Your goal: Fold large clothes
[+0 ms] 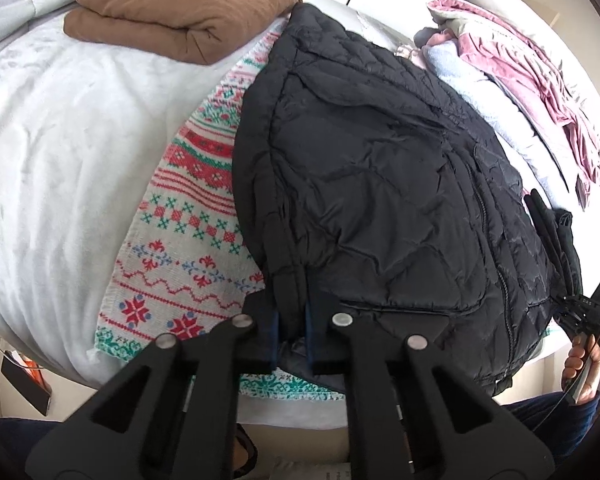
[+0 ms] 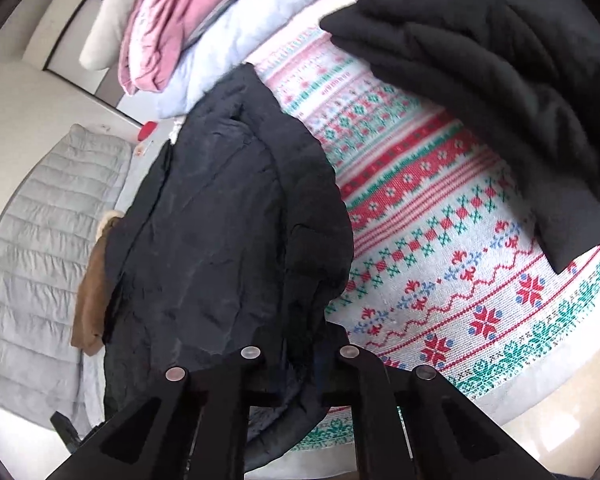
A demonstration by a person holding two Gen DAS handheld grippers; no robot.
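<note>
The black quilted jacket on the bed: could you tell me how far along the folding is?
Done: a brown garment lies folded. In hand: both grippers, left and right, pinch the black quilted jacket, which is partly folded. Left: the pink and pale blue pile.

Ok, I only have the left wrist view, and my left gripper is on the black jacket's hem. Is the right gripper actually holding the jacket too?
Observer: Yes. The right wrist view shows the right gripper closed on a fold of the black jacket.
Operator: Anything else on that side?
Observer: A grey quilted garment lies spread out beside the jacket, on the side away from the patterned blanket.
</note>
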